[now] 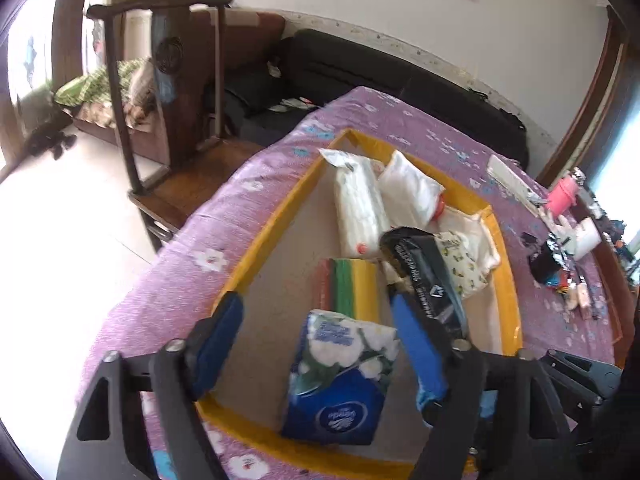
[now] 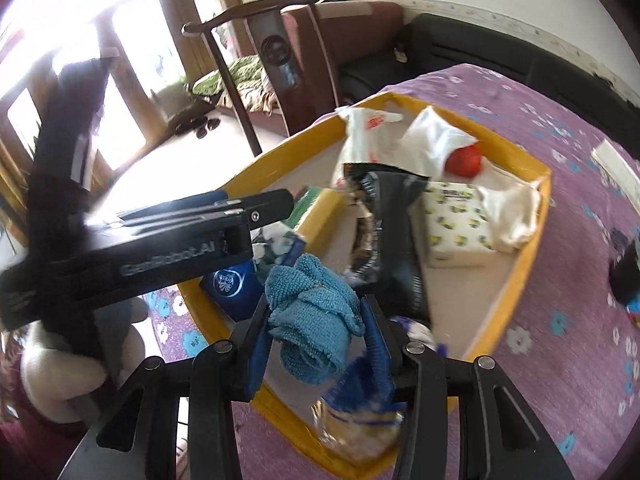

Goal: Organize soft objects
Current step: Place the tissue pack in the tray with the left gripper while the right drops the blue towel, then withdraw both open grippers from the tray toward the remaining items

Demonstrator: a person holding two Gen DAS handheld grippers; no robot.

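Observation:
A yellow-rimmed tray on the purple flowered cloth holds soft goods: a blue tissue pack, stacked coloured sponges, white wipe packs, a black packet and a lemon-print tissue pack. My left gripper is open above the tray, fingers either side of the blue tissue pack. My right gripper is shut on a blue towel above the tray's near corner. The left gripper also shows in the right wrist view.
A dark wooden chair stands at the table's left edge, a black sofa behind. Small clutter, a pink cup and a white strip lie on the cloth to the right. A red ball lies in the tray.

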